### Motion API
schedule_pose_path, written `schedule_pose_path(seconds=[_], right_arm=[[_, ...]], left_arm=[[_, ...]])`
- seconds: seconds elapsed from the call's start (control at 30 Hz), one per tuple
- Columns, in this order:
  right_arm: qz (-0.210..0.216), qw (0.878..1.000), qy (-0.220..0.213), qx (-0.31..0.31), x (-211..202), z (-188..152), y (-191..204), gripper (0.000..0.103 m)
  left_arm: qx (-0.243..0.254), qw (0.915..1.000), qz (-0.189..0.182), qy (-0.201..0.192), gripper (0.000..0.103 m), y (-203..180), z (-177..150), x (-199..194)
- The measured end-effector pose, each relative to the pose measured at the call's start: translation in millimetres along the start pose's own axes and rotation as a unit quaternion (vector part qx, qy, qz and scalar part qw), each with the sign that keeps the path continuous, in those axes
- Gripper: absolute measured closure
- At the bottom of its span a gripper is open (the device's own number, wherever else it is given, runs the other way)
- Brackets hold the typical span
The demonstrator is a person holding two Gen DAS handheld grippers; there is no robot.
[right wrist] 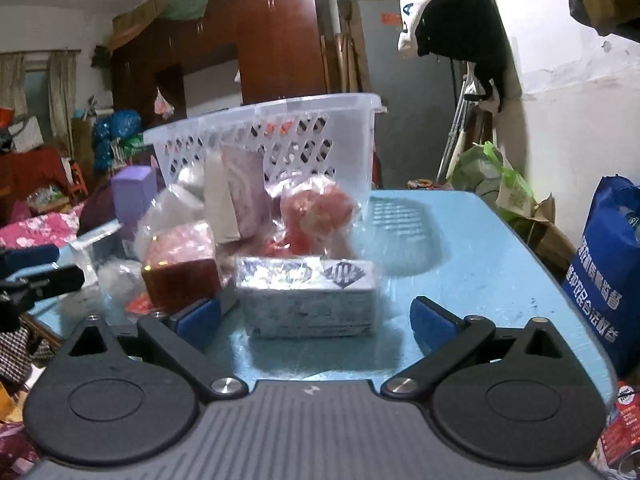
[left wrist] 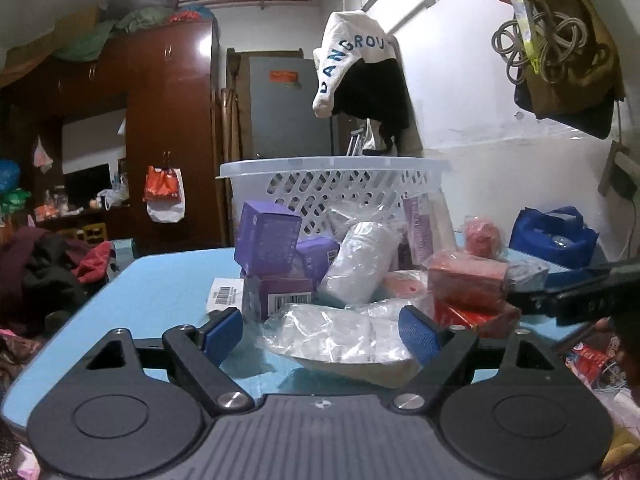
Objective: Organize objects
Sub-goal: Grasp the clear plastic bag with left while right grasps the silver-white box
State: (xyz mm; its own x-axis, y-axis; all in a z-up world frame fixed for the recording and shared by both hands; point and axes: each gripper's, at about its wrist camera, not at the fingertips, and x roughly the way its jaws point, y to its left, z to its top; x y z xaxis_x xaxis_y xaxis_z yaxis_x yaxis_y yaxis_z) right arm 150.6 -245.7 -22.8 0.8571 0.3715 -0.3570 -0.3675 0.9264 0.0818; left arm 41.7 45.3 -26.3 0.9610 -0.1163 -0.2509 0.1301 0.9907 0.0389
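Observation:
A pile of packaged goods lies on a light blue table [left wrist: 160, 292] in front of a white slotted basket [left wrist: 332, 184]. In the left wrist view, my left gripper [left wrist: 320, 336] is open around a clear plastic-wrapped white packet [left wrist: 340, 340]; purple boxes [left wrist: 272, 248], a white wrapped roll [left wrist: 356, 264] and red packets [left wrist: 468, 284] lie behind it. In the right wrist view, my right gripper [right wrist: 316, 320] is open around a silver-grey wrapped block [right wrist: 308, 300]; the basket [right wrist: 280, 140], a red box [right wrist: 180, 280] and a purple box [right wrist: 132, 192] stand behind.
A blue bag [right wrist: 604, 272] stands at the table's right edge. A dark wardrobe [left wrist: 160, 120] and a grey door [left wrist: 288, 112] are behind. Clothes are heaped at the left [left wrist: 48, 268]. The right gripper's body shows in the left wrist view [left wrist: 588, 292].

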Motion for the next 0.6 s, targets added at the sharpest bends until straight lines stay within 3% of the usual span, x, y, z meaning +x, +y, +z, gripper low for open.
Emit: schedule_pose_path(seconds=[0.33,0.47,0.57,0.6], right_arm=[[-0.019,1.0,-0.001,-0.018,2.3,-5.8,6.5,0.001],[-0.025,1.0,-0.002,-0.018,5.0,-5.3,6.6,0.005],[-0.029,0.999,-0.005,-0.02,4.1,-5.4,7.4,0.017],[-0.03,0.999,-0.006,-0.02,3.9,-5.4,7.6,0.019]], left_arm=[[-0.03,0.9983,-0.05,-0.007,0.015,4.4,-15.1,2.9],[-0.031,0.9985,-0.045,0.003,0.016,2.4,-18.5,7.5],[-0.05,0.9973,-0.053,0.0,0.034,6.1,-18.5,5.7],[-0.057,0.9966,-0.058,-0.001,0.047,7.6,-17.9,5.0]])
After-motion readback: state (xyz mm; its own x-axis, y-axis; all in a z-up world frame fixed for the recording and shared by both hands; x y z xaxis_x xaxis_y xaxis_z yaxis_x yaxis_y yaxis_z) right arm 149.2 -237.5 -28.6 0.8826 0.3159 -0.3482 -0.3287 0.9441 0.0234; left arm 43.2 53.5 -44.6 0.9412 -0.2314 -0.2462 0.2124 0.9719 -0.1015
